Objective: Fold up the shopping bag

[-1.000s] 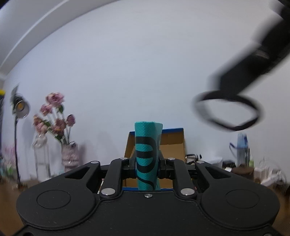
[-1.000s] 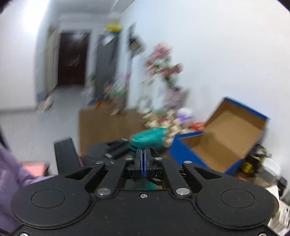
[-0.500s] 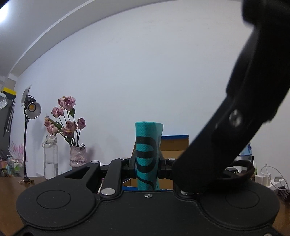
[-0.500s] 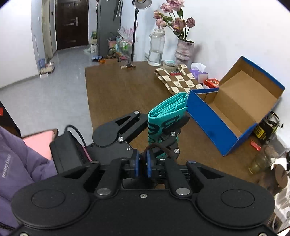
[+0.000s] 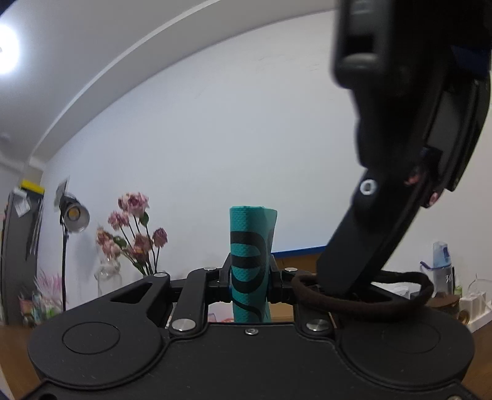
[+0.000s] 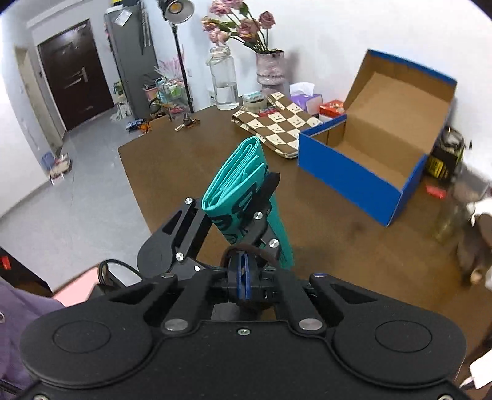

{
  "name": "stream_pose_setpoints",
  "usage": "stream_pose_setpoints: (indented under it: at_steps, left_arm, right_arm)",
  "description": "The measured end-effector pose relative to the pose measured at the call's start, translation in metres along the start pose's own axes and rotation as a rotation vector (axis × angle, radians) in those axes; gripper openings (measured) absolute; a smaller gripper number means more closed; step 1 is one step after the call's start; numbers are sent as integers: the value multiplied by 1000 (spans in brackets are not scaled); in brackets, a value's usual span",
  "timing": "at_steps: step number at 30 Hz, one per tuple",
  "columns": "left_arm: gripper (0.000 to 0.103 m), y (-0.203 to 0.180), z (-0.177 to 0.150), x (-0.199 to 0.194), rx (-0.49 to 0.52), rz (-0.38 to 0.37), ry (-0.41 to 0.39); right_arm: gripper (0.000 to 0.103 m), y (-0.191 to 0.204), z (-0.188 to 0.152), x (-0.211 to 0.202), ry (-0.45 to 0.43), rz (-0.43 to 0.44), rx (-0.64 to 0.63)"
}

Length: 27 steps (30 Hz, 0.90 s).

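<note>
The left gripper [image 5: 249,278] is clamped on the folded teal bag [image 5: 250,264], holding it upright in the air above the surface [image 6: 338,234], apparently so a band can go round it. The right gripper [image 6: 243,284], jaws just closed, pinches a dark elastic loop [image 5: 366,297] just beside the bag's lower end.

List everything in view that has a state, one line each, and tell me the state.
Shopping bag: folded into a narrow bundle, held upright.
Left gripper: shut on the shopping bag.
Right gripper: shut on the black elastic loop.
Blue box: open, empty.
Lamp: on.
</note>
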<state>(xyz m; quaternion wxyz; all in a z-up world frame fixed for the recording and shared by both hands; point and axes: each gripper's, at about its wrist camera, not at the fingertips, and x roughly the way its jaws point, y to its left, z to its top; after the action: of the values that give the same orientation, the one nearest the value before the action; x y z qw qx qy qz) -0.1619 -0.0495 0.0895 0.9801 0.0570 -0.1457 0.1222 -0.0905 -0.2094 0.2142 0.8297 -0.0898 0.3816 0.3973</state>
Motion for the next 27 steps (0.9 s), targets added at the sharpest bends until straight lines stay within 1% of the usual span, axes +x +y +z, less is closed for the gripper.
stream_pose_setpoints:
  at_steps: [2,5,6,8,9,10,11,13,15,16,17,19,21,22,24,27]
  left_arm:
    - [18,0,0,0,17,-4,-4]
    - [18,-6,-1,-3,71,26,-31]
    - [18,-9,-2,-5,119,54,-63]
    - [18,-16,-6,-6,225,104,-137]
    - [18,-19,-8,-6,273,124,-171]
    - [18,-22,-11,-5,316,140,-201]
    - [18,-23,-13,-4,347,147,-231]
    - [18,-26,-17,-2,400,151,-299]
    - [18,-28,-20,0,450,154,-343]
    - [18,-28,-22,1,468,160,-366]
    - [18,-28,-25,1,494,158,-391]
    - [18,-32,-32,0,545,140,-453]
    - [18,-41,-40,-7,613,118,-552]
    - [18,-43,-41,-5,636,111,-556]
    - [19,-40,-37,0,609,93,-541]
    - [19,-37,-35,10,618,107,-530]
  right_arm:
    - [1,-3,-3,4,9,33,39]
    - [4,-6,-5,7,7,43,80]
    - [6,-7,-5,7,5,47,97]
    - [6,-10,-6,7,-5,57,134]
    - [6,-11,-7,7,-9,60,149]
    - [9,-12,-8,7,-11,65,167]
    - [10,-14,-10,7,-19,69,187]
    - [10,-17,-12,6,-51,70,206]
    - [12,-19,-17,6,-96,76,224]
    - [16,-22,-20,6,-112,89,247]
    - [18,-26,-23,7,-123,103,276]
    - [27,-32,-27,12,-147,113,341]
    - [33,-38,-30,18,-168,113,391]
    - [33,-41,-32,20,-182,116,407]
    - [33,-42,-35,20,-219,124,406]
    - [34,-40,-40,14,-277,121,399]
